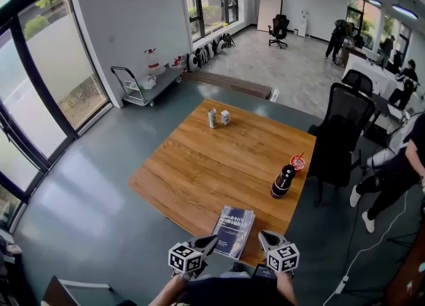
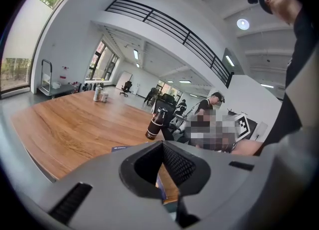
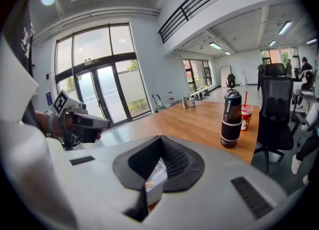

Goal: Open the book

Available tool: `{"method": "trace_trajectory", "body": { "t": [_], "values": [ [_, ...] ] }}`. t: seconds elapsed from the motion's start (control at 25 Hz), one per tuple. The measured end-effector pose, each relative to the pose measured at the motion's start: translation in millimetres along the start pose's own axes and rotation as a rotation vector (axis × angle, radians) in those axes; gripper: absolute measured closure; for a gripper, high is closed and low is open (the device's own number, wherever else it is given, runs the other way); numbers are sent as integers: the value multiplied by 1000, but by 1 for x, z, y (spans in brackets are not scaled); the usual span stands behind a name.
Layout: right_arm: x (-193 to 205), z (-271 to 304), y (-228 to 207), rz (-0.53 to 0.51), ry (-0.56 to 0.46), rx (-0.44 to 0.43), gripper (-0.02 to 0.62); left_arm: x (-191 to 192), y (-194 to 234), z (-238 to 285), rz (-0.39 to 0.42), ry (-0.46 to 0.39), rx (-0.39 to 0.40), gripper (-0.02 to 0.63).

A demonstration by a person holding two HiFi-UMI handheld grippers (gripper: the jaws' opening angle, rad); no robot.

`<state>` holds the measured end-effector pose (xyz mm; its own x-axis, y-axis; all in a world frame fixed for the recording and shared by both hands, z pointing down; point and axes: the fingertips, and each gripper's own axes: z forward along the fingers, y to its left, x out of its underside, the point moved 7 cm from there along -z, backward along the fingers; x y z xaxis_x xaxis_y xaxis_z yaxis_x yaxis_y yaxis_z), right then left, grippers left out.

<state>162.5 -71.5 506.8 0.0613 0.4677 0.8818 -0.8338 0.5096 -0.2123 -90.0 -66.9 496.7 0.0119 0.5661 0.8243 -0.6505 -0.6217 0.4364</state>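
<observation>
Just beside left tool [image 1: 211, 240]: closed book [image 1: 234, 231]

the print on the book [image 1: 235, 229] is too small to read, and the left gripper [image 1: 210, 240] hides its near left corner. far beyond the book, two containers [image 1: 218, 118] are too small to identify.

Matt wood tbl [image 1: 212, 158]; glossy bk [image 1: 234, 231]
</observation>
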Motion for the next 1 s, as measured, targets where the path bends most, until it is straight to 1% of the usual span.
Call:
{"method": "trace_trajectory", "body": {
  "t": [0.12, 0.24, 0.32, 0.4, 0.6, 0.76, 0.88, 1.0],
  "values": [
    [5, -1, -10, 25, -3, -12, 609, -1, -3, 11, 15, 8, 3, 604],
    [2, -1, -29, 104, -34, -23, 609, -8, -7, 24, 29, 0, 12, 603],
    [2, -5, -40, 128, -38, -10, 609, -9, -12, 30, 34, 0, 17, 604],
    [10, -9, -44, 118, -15, 0, 609, -6, -18, 32, 37, 9, 21, 603],
    [18, -6, -48, 87, 37, -8, 609, -6, -21, 31, 41, 17, 17, 604],
    [31, 11, -45, 60, 126, -39, 609, -8, -16, 29, 34, 19, 9, 603],
    [49, 32, -39, -4, 229, -75, 609, -4, -9, 29, 15, 25, 8, 604],
    [64, 48, -34, -66, 308, -96, 609, 0, -4, 31, -1, 40, 23, 603]
  ]
}}
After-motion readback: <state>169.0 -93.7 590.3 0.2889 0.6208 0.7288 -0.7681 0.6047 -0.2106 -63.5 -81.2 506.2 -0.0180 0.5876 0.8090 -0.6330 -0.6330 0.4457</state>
